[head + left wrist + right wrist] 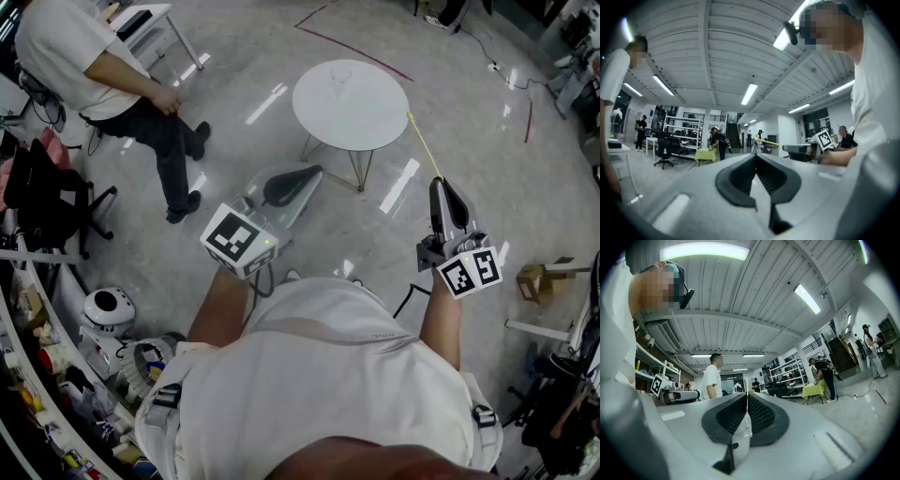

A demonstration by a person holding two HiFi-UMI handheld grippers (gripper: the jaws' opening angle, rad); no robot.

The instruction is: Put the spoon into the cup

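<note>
Right claw (439,184) is shut tight on the spoon (424,145), a thin yellow stick. It pinches the near end. The rest pokes out past the tips toward the round white worktop (370,127). In the right gripper view the dark pads (764,416) press on the thin handle from both sides, w/ no gap btw them. The spoon's far tip lines up w/ the worktop's right rim in the head view. Can't tell if it is over the rim or short of it.

The cup (340,75) is clear glass. It stands upright on the far part of the worktop, well apart from the spoon.

Left claw (314,172) is shut too. Its tips meet at the front & it has hold of nothing. It is held out flat over the shiny floor (234,122), on the near left side of the worktop, not touching it. The 2 claws are well apart, one on each side of the person holding them.

Each claw has a white cube w/ black square marks at its back end.

Another person (103,66) in a white top & dark trousers is at the far left, near a black chair (47,192).
</note>
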